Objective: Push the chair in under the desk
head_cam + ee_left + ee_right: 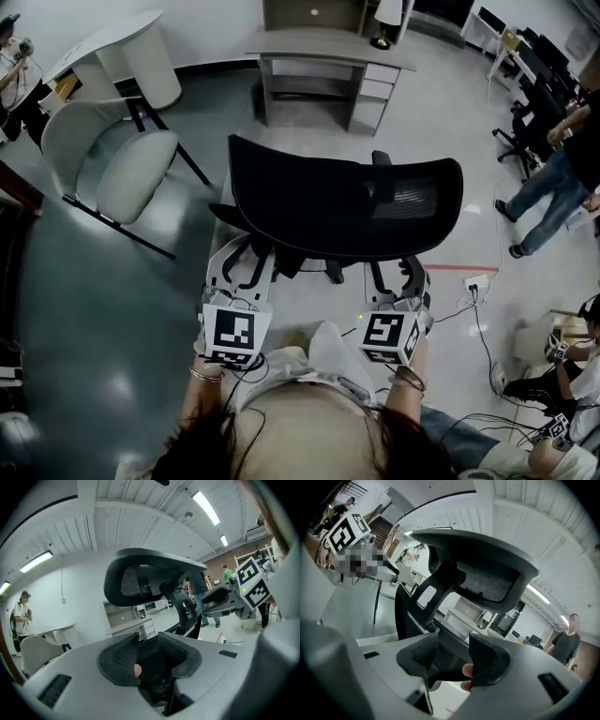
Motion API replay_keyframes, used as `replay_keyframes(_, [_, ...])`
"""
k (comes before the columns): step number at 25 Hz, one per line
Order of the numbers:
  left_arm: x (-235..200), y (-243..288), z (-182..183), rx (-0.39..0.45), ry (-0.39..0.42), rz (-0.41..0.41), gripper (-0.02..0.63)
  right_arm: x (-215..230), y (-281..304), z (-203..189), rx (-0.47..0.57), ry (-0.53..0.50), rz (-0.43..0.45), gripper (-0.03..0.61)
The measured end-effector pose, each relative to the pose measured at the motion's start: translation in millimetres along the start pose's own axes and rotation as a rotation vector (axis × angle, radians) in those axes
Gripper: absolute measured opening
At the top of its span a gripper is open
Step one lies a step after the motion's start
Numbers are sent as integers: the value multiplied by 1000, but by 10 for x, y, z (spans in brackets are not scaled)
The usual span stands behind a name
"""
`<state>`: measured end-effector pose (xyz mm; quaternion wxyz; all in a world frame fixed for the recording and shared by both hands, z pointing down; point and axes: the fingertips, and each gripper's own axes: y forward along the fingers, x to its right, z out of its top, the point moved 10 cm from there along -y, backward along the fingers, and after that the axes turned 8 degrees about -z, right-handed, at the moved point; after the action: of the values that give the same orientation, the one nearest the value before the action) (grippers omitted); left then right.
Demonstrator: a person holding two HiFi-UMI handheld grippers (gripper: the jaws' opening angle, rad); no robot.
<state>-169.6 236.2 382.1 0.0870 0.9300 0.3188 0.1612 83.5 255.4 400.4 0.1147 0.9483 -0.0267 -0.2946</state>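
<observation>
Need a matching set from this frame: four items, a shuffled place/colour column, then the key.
Things:
1. office chair
2. cream chair
3. desk
4. power strip

Place or colour, head view:
A. pale, at the left
B. white, on the floor at the right
C. black, in the centre
D. far end, has drawers

Pairs: 1-C, 2-A, 3-D, 4-B

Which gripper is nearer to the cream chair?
Left. The left gripper is right of the cream chair; the right gripper is farther right, behind the office chair's other side.
</observation>
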Motion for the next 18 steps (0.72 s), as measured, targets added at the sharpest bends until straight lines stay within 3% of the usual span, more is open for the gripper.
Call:
replay_keyframes(3, [-18, 66, -24, -33, 20, 25, 129, -3, 93, -32, -3, -46, 16, 202])
replay_keyframes(18, [-94, 382, -146, -229, 291, 170, 147, 41, 423, -102, 3, -149, 35, 238])
